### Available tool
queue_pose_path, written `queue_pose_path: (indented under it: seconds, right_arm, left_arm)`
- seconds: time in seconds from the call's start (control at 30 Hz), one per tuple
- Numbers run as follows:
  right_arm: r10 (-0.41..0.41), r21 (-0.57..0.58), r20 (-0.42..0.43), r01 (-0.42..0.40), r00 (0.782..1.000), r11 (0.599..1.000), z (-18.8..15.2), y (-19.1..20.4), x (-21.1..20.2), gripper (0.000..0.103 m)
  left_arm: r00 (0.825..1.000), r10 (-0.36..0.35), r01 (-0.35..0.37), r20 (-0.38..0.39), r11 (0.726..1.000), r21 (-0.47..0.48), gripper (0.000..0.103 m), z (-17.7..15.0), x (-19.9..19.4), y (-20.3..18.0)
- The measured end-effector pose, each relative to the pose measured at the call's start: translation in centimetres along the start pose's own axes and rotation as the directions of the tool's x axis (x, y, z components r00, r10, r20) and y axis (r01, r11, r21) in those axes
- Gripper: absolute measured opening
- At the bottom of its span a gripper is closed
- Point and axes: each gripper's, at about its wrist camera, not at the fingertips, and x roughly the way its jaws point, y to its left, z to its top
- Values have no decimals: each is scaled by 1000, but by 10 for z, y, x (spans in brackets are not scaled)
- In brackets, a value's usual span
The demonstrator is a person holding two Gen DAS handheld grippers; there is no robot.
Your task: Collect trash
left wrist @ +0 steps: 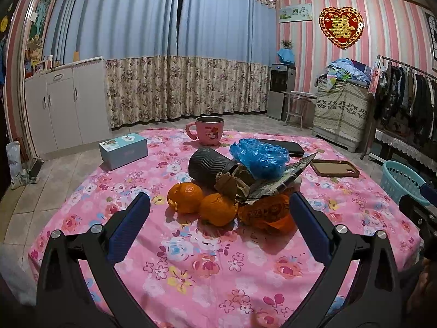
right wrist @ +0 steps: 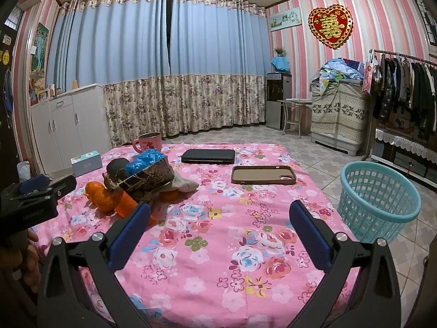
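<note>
A heap of trash lies mid-table: a crumpled blue plastic bag (left wrist: 259, 157), brown crumpled paper (left wrist: 232, 181), a printed paper wrapper (left wrist: 289, 176) and an orange plastic wrapper (left wrist: 269, 213). A dark ribbed cup (left wrist: 209, 164) lies tipped over behind the oranges (left wrist: 202, 202). My left gripper (left wrist: 220, 206) is open, just short of the heap, with nothing between its fingers. In the right wrist view the same heap (right wrist: 147, 175) sits at the left. My right gripper (right wrist: 220, 213) is open over bare tablecloth. A teal mesh basket (right wrist: 378, 196) stands on the floor to the right.
On the pink floral tablecloth (left wrist: 191, 259) stand a pink mug (left wrist: 209, 130), a light blue box (left wrist: 123, 150), a black case (right wrist: 209, 156) and a brown phone case (right wrist: 263, 175). White cabinets, curtains and a clothes rack (right wrist: 404, 93) line the room.
</note>
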Motion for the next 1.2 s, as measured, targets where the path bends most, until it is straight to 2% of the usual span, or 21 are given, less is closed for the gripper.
queue_pose_path:
  seconds: [1.2]
  right_arm:
    - [-5,3,-5,5,1000,1000,0,0,2,99]
  left_arm:
    - [1000,-4,4,-10,1000,-4,98,2,-3,-1]
